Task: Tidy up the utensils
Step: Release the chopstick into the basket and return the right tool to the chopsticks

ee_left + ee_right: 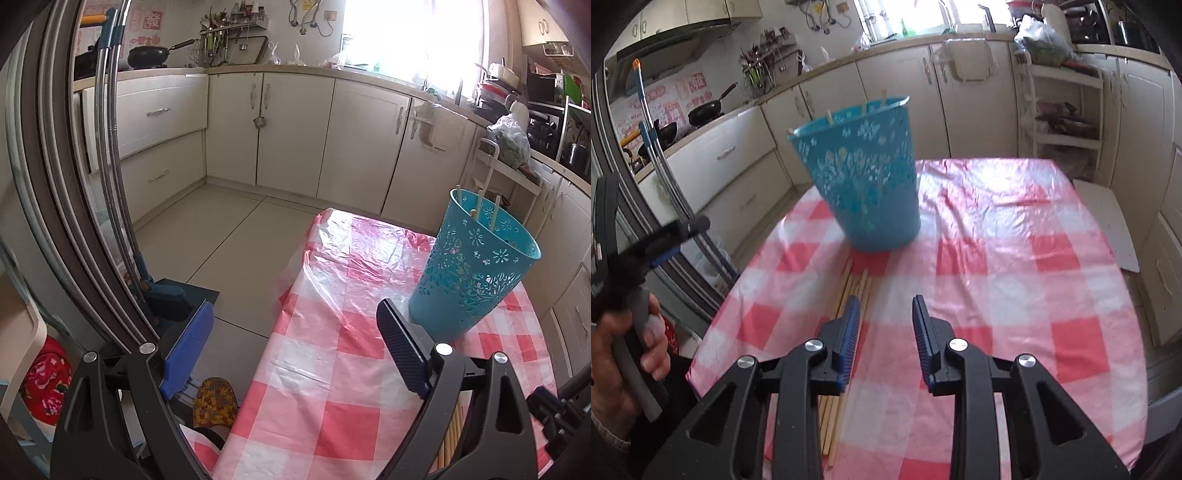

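A teal perforated holder stands on the pink-checked tablecloth, with a few chopstick tips poking above its rim; it also shows at the right of the left wrist view as the holder. A bundle of wooden chopsticks lies on the cloth in front of it. My right gripper is open just right of the bundle, its left finger over the sticks, nothing between the pads. My left gripper is open wide and empty over the table's left edge. A few chopsticks show behind its right finger.
A hand grips the left tool's handle at the left of the right wrist view. A mop and broom lean by the doorway on the left. Cabinets line the far walls. A white shelf rack stands behind the table.
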Action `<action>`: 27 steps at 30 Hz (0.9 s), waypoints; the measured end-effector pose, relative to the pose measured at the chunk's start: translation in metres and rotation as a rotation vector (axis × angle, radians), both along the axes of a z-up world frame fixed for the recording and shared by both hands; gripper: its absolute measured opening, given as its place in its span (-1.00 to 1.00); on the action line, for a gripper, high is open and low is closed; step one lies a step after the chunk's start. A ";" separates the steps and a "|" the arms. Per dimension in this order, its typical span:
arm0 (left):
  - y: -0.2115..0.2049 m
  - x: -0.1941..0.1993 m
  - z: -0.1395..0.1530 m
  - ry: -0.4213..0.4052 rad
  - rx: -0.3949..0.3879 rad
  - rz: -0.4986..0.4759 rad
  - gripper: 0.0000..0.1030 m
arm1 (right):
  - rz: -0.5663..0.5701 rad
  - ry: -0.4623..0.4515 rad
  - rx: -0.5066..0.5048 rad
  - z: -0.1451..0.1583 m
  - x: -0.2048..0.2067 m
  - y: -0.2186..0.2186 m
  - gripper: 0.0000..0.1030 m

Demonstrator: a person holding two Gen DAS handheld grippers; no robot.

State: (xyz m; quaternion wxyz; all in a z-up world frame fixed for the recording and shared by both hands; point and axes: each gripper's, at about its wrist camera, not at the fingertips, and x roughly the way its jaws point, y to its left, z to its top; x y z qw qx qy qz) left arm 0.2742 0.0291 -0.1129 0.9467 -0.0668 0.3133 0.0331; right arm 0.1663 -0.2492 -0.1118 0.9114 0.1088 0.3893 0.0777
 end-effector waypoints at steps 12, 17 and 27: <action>-0.003 -0.024 0.011 -0.069 0.037 -0.036 0.74 | 0.047 0.115 -0.071 -0.040 0.016 0.031 -0.47; -0.001 -0.025 0.010 -0.063 0.031 -0.042 0.75 | 0.056 0.130 -0.103 -0.048 0.024 0.040 -0.49; -0.001 -0.023 0.007 -0.050 0.019 -0.048 0.75 | 0.045 0.135 -0.081 -0.045 0.032 0.037 -0.52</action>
